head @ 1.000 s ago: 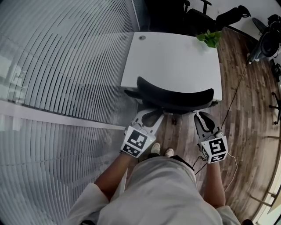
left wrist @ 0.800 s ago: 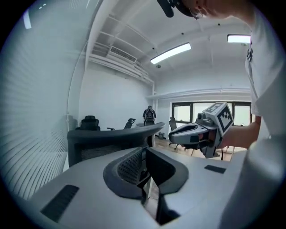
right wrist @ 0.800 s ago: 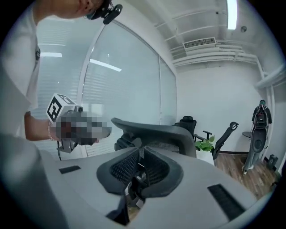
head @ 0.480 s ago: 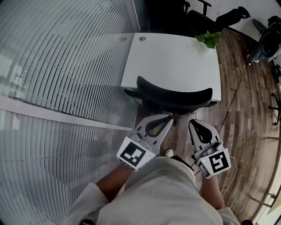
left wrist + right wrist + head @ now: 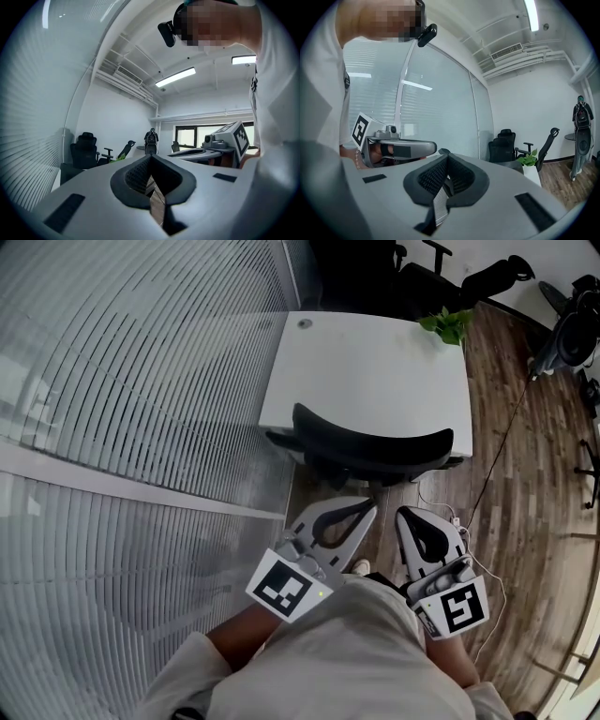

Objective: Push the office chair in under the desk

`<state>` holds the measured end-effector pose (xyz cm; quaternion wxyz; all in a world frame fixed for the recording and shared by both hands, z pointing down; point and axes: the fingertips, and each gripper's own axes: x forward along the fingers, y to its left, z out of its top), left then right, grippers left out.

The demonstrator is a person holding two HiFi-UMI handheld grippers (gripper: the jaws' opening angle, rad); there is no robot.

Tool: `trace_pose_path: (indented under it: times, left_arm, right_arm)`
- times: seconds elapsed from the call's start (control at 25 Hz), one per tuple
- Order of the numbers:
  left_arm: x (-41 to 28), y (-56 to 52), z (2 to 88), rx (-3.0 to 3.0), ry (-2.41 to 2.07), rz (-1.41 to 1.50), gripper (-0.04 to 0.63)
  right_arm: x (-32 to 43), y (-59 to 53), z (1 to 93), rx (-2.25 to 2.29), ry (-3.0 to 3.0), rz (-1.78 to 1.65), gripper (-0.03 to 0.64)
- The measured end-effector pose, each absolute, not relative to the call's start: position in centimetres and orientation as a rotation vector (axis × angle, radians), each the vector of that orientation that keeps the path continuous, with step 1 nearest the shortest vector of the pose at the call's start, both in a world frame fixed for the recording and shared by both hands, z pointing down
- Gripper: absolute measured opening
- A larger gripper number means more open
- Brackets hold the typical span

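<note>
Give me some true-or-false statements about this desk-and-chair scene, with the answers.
1. The left gripper and right gripper both have closed, empty jaws. True.
2. The right gripper grips the black curved-back office chair. False: it hangs apart from it, near the person.
3. At the white rectangular desk's far right corner, green plant leaves show. True.
4. The floor is grey carpet. False: it is brown wood planking.

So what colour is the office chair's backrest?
Black; the chair backrest shows best in the head view, against the white desk.
</note>
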<state>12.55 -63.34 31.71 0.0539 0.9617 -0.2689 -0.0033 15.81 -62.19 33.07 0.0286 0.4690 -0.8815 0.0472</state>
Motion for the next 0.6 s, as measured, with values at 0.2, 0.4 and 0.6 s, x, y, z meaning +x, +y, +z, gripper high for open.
trace_pose_path:
  times: [0.2,0.4,0.6]
  left_arm:
    - [12.21,-63.06,31.83,2.927,-0.830,-0.015,0.032]
    - [12.09,-62.93,31.88,2.927,-0.839,-0.011,0.032]
    - [12.15,-62.84,31.66,2.918,-0.831,-0.019,0.032]
  right_arm:
    - [16.07,-62.11,32.85,1.457,-2.709,0.110,0.029]
    - [15.91,-62.01,32.62,1.463,-2.712,0.106,0.029]
    - [15.84,-61.95,32.08,1.467,-2.711,0.097,0.029]
